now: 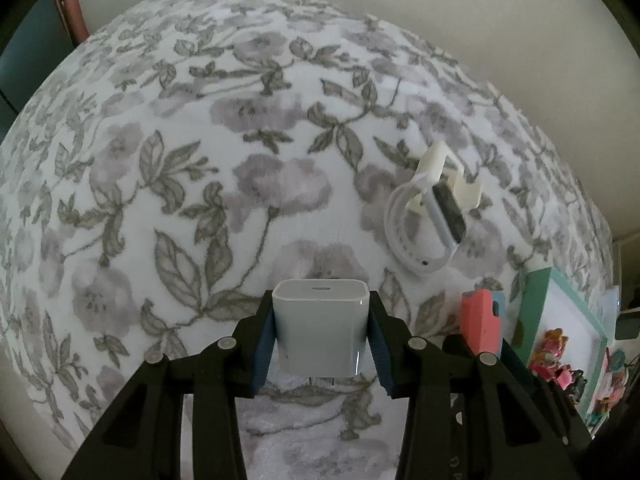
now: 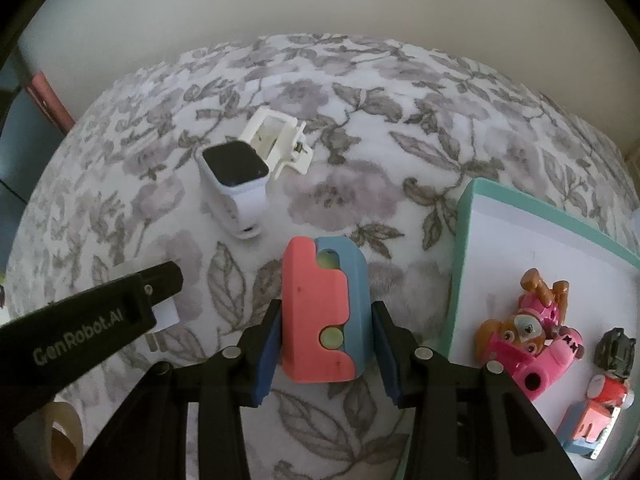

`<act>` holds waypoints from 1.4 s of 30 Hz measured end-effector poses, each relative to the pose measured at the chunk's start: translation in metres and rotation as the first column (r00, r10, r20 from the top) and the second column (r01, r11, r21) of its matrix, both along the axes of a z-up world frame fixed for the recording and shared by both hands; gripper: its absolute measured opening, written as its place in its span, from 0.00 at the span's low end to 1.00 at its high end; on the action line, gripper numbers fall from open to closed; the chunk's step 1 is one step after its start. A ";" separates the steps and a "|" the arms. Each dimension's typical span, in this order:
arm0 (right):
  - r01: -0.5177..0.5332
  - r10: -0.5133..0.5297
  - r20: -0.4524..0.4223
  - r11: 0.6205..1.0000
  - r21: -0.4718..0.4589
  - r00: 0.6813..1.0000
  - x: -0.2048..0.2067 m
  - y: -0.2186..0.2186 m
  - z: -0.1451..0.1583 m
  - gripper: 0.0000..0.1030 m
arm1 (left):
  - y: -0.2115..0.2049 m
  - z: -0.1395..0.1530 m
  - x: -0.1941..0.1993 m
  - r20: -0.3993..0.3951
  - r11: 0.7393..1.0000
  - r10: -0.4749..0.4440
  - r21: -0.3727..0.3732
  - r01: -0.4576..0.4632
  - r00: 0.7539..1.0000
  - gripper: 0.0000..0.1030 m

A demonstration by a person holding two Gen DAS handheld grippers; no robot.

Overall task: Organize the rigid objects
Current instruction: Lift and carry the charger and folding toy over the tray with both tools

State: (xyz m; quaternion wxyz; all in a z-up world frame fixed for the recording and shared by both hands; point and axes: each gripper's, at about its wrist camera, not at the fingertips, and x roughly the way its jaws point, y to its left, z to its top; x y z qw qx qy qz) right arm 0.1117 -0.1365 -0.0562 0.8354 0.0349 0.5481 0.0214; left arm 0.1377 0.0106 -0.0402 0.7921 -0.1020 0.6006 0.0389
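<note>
- Now: left gripper clamped on white charger cube, blue pads flat on its two side faces, port end pointing away, prongs toward camera.
- Charger held above floral blanket, apparently lifted clear; contact underneath not visible.
- Right gripper around pink-and-blue block, long axis pointing away along the fingers; pads at or very near both flanks, contact not certain, grip likely.
- Teal-rimmed tray just to the right of the right gripper, already holding pink pup toy, small dark toy and another pink-and-blue piece.
- Key relation: tray off to the right of both grippers, right one much nearer; block likely first in, short sideways carry.
- Left one farther off, the right gripper between it and the tray; wait or reach around.
- Farther out: white smartwatch with white clip touching behind it, both on blanket, well apart from tray.
- Tape roll at lower left edge.
</note>
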 end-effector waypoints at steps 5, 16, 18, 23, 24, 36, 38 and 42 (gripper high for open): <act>0.014 -0.015 0.032 1.000 0.018 0.999 -0.003 -0.005 0.014 0.44 | -0.001 0.017 0.006 0.046 1.000 0.000 -0.013 0.001 0.999 0.43; 0.097 -0.104 0.128 0.993 0.061 0.986 -0.020 -0.032 0.066 0.44 | -0.010 0.060 -0.006 0.157 0.999 -0.036 -0.008 0.038 0.987 0.43; 0.111 -0.119 0.142 0.992 0.065 0.983 -0.025 -0.038 0.075 0.44 | -0.016 0.068 -0.008 0.178 0.999 -0.051 -0.009 0.053 0.983 0.43; 0.133 -0.141 0.166 0.989 0.060 0.976 -0.037 -0.048 0.092 0.44 | -0.026 0.083 -0.015 0.212 0.997 -0.074 -0.008 0.077 0.974 0.43; 0.141 -0.149 0.166 0.988 0.059 0.975 -0.039 -0.051 0.095 0.44 | -0.028 0.086 -0.017 0.218 0.997 -0.077 -0.008 0.081 0.973 0.43; 0.304 -0.299 0.129 0.953 -0.014 0.945 -0.062 -0.114 0.100 0.44 | -0.075 0.101 -0.031 0.241 0.980 -0.182 -0.039 0.197 0.953 0.43; 0.344 -0.342 0.090 0.939 -0.007 0.935 -0.065 -0.133 0.092 0.44 | -0.091 0.100 -0.034 0.234 0.969 -0.220 -0.060 0.240 0.947 0.43; 0.413 -0.412 0.033 0.911 -0.008 0.910 -0.072 -0.163 0.079 0.44 | -0.129 0.094 -0.043 0.215 0.941 -0.310 -0.069 0.331 0.926 0.43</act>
